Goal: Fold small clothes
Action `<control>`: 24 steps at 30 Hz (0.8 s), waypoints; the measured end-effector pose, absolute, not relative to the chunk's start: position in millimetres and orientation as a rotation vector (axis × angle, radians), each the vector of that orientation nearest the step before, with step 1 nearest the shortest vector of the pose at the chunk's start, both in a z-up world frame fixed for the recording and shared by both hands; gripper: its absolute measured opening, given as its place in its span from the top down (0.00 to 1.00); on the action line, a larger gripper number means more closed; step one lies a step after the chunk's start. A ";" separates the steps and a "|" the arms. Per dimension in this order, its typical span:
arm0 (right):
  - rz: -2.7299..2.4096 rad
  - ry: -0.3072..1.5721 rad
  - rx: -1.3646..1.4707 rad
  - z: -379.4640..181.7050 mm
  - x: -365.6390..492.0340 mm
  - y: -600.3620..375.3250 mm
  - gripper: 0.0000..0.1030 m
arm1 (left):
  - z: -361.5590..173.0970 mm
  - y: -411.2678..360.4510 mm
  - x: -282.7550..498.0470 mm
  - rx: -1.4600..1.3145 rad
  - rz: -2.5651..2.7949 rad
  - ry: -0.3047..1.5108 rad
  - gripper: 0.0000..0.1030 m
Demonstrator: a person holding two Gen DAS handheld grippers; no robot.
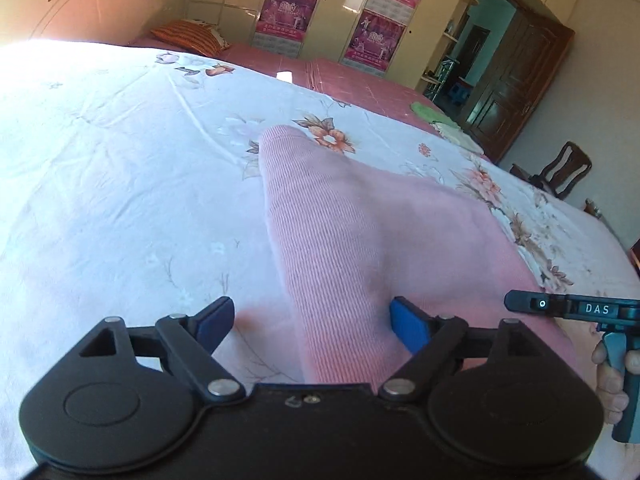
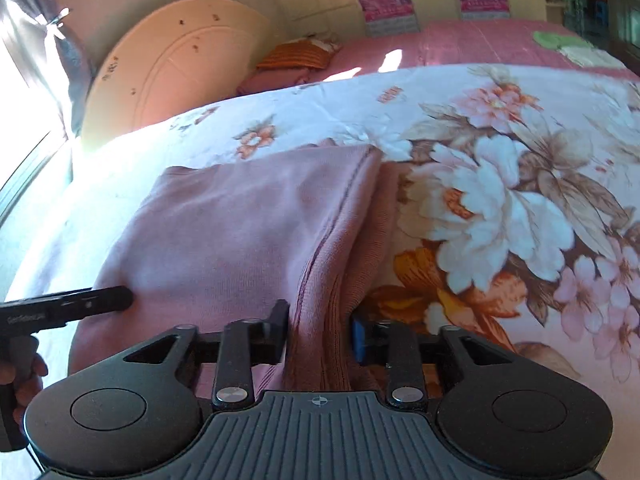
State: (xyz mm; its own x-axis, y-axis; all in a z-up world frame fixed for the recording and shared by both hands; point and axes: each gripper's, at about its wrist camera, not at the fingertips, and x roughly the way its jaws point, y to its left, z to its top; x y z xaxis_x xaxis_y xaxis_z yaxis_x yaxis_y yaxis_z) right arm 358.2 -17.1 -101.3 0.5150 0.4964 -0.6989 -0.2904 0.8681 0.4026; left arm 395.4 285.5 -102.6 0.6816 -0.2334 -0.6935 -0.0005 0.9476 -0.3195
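Note:
A pink knitted garment (image 1: 360, 216) lies folded on the floral bedspread (image 1: 120, 160). My left gripper (image 1: 312, 324) stands open and wide, its blue pads on either side of the garment's near left edge, neither pressing it. In the right wrist view the garment (image 2: 240, 220) shows a stitched fold edge running toward me. My right gripper (image 2: 320, 334) is open, with that bunched fold standing loosely between its jaws. Each wrist view catches the side of the other gripper: the right one (image 1: 576, 308) and the left one (image 2: 68, 304).
The flowered bedspread (image 2: 520, 160) covers a bed with a pink sheet (image 1: 360, 80) behind it. A striped pillow (image 1: 188, 36) and green and white cloths (image 1: 424, 110) lie further back. A chair (image 1: 560, 172) stands past the bed's right side. A round board (image 2: 172, 68) leans at the wall.

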 end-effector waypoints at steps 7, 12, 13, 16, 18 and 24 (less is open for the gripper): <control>0.552 0.753 0.179 -51.4 350.9 -15.5 0.88 | -73.7 282.4 400.9 -0.246 -0.242 0.724 0.58; 0.502 0.879 -0.113 -91.4 369.4 28.3 1.00 | -98.6 255.0 423.4 -0.172 -0.247 0.809 0.56; 0.499 0.861 -0.086 -94.6 370.4 23.1 1.00 | -98.1 255.4 422.2 -0.169 -0.243 0.810 0.56; 0.454 0.853 0.007 -80.0 366.2 7.4 1.00 | -85.4 264.1 401.4 -0.179 -0.242 0.773 0.56; 0.459 0.817 0.039 -63.9 350.0 -5.2 0.80 | -83.0 272.2 382.9 -0.199 -0.235 0.758 0.56; 0.561 0.864 0.117 -52.2 304.5 -27.5 0.47 | -95.3 278.9 327.9 -0.250 -0.219 0.773 0.53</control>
